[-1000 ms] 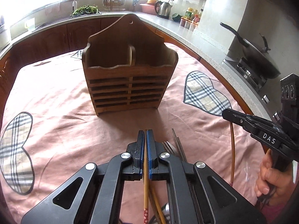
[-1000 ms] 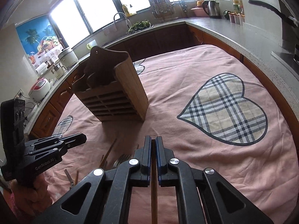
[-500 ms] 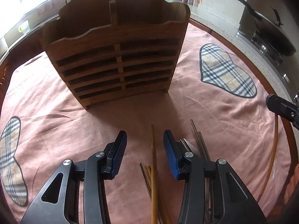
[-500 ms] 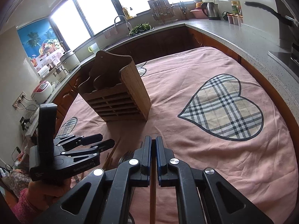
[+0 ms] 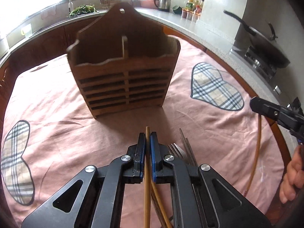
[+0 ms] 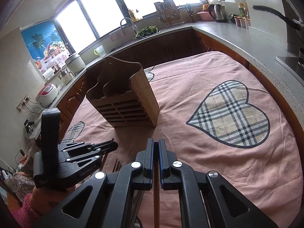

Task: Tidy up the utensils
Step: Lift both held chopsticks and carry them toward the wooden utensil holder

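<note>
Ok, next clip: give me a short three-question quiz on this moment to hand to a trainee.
1. True or false: the wooden utensil holder already has utensils standing in it.
2. What do the left tongs grip? A) a knife B) a wooden chopstick C) nothing
3. Fill in: the holder is split into ___ compartments.

Key:
1. False. Nothing sticks up out of it.
2. B. The left tongs have just been closing and now pinch the wooden chopstick between their pads.
3. Two.
</note>
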`<state>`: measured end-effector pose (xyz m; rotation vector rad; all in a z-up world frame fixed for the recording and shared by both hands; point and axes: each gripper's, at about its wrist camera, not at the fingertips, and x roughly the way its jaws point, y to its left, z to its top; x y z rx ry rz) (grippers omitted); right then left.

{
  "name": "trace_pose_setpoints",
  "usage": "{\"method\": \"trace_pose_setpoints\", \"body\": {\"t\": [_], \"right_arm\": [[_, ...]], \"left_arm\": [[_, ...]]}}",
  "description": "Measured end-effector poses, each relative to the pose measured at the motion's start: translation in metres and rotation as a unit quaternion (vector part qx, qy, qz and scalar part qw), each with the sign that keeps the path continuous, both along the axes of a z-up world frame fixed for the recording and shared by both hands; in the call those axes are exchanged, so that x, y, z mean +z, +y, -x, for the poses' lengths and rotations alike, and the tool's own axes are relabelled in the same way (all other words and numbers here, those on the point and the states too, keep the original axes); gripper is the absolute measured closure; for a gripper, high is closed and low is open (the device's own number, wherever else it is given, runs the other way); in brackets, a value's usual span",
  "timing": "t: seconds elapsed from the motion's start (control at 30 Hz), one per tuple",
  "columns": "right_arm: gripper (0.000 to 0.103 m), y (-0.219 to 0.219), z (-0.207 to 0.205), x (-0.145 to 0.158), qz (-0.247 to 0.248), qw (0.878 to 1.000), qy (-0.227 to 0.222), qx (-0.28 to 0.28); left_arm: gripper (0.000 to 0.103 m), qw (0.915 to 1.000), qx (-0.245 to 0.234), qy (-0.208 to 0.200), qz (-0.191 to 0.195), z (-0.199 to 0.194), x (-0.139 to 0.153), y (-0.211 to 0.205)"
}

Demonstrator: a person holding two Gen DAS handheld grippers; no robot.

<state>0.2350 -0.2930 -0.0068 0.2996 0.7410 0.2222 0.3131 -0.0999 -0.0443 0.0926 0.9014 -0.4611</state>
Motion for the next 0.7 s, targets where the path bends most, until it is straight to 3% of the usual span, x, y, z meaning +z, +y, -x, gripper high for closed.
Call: {"method": "trace_pose_setpoints", "body": {"t": [0.27, 0.7], "right_arm": [[0.099, 0.016, 0.007, 0.038, 0.008, 0.999, -0.043, 0.017], [0.099, 0.031, 0.014, 0.075, 0.015, 0.995, -0.095, 0.019]], "left_arm": [[0.099, 0.9954, 0.038, -0.046, 0.076, 0.035, 0.058, 0.050], [0.099, 0.9794, 0.090, -0.111, 0.143, 0.047, 0.103, 0.096]]}}
